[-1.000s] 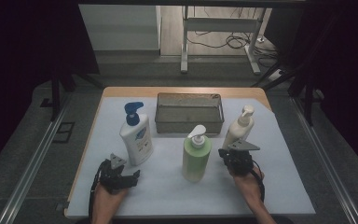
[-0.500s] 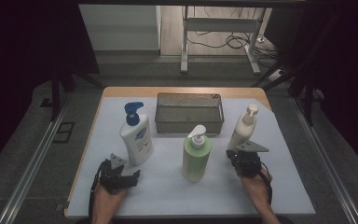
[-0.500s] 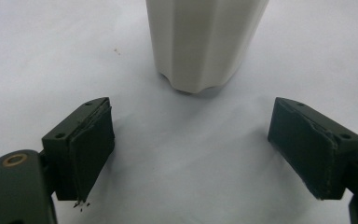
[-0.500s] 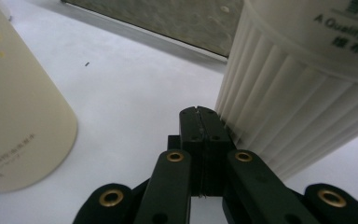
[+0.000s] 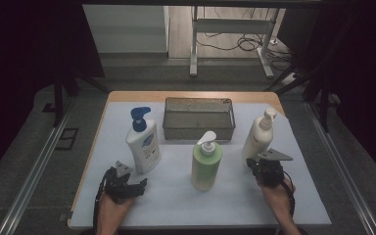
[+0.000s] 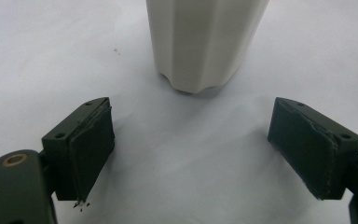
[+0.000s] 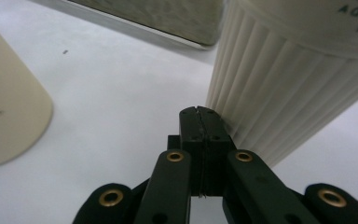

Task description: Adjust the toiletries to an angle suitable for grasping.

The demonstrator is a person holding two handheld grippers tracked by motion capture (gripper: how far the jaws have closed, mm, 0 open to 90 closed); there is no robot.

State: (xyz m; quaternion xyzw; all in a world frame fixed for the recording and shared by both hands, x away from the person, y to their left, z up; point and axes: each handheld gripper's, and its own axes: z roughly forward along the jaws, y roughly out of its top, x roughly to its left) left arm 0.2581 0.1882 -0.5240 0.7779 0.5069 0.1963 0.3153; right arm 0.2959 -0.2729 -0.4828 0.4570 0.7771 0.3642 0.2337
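Its jaws pressed together on nothing, the right gripper [image 7: 199, 112] is sliding right, nudging the cream bottle [image 5: 259, 135] upright, while the left gripper [image 6: 205, 154] is waiting wide open

"A Qual", cut off, on ribbed cream bottle [image 7: 298, 70], other print unreadable

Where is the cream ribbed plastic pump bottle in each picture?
High view: cream ribbed bottle at right, just beyond the right gripper.
Right gripper view: upper right, beside shut jaws.
Left gripper view: a different white bottle base.
Shared landmark: grey mesh basket.
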